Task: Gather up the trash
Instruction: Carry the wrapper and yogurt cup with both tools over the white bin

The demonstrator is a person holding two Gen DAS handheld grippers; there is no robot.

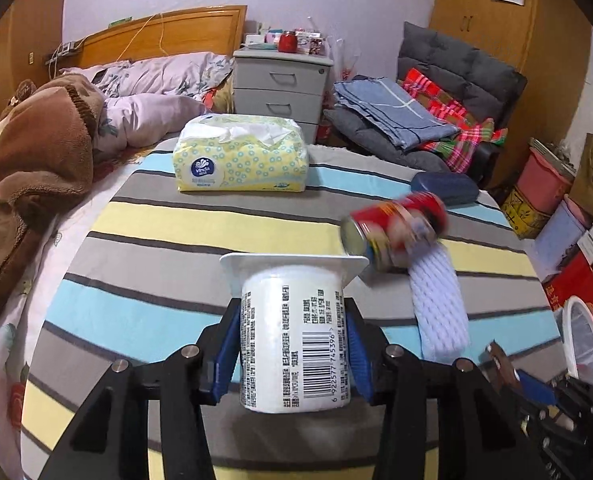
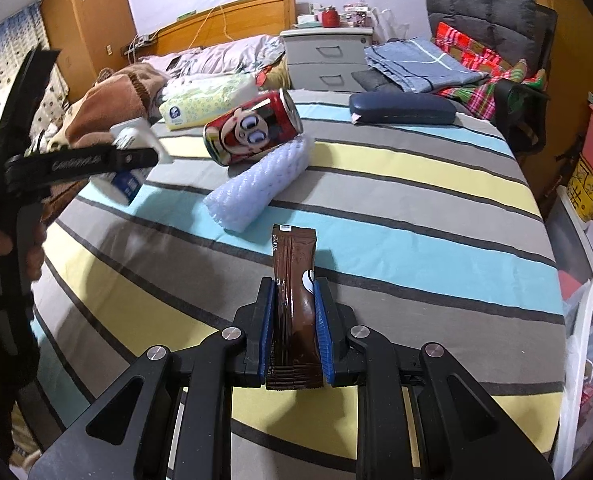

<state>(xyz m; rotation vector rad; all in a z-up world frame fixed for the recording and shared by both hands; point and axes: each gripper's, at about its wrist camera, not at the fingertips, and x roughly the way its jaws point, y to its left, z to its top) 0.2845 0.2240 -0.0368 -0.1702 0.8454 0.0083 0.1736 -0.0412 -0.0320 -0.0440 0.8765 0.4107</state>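
My left gripper (image 1: 294, 332) is shut on a white plastic yogurt cup (image 1: 294, 336) with a barcode, held above the striped bed cover (image 1: 176, 224). My right gripper (image 2: 295, 312) is shut on a brown snack wrapper (image 2: 296, 288) that stands up between the blue pads. A red cartoon-printed can (image 2: 252, 128) lies on its side on the cover, resting against a white foam net sleeve (image 2: 258, 182). The same can (image 1: 400, 228) and foam sleeve (image 1: 438, 300) show right of the cup in the left wrist view. The left gripper with the cup (image 2: 134, 136) appears at the left edge of the right wrist view.
A yellow tissue pack (image 1: 242, 156) and a dark blue case (image 1: 444, 186) lie farther back on the bed cover. A white mesh bin (image 2: 592, 344) stands off the bed's right side. Bedding, a grey drawer unit (image 1: 280, 88) and a chair with folded cloths sit behind.
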